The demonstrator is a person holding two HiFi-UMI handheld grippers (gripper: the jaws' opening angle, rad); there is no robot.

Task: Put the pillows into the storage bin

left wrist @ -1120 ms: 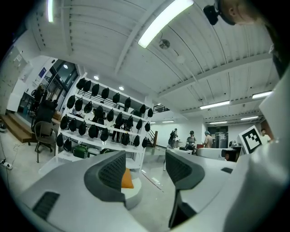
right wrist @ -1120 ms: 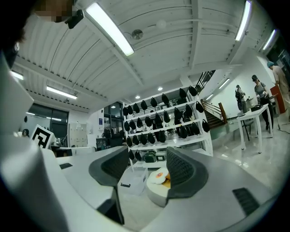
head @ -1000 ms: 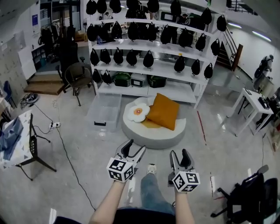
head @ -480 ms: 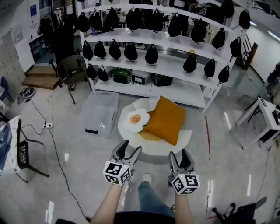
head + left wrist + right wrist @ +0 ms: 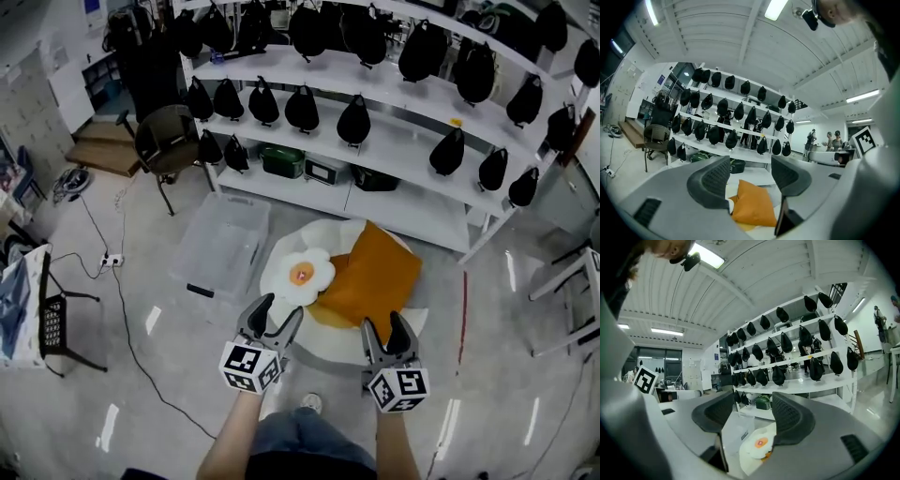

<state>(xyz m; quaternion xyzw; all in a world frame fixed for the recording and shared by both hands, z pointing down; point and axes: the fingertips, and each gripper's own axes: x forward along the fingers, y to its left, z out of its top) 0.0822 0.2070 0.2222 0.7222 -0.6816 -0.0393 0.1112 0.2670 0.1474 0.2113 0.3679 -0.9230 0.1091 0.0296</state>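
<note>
Hovering left gripper and right gripper side by side over near edge of round white floor cushion, jaws on both spread wide, nothing between either pair of pads. Spotting orange square fabric pillow and white fried-egg-shaped pillow lying on that cushion, egg one to the left and seemingly overlapping the orange one's edge, hard to confirm from this angle. Noting clear rectangular plastic storage bin on the floor just left of the cushion, in front of white shelving rack hung with black bags.
</note>
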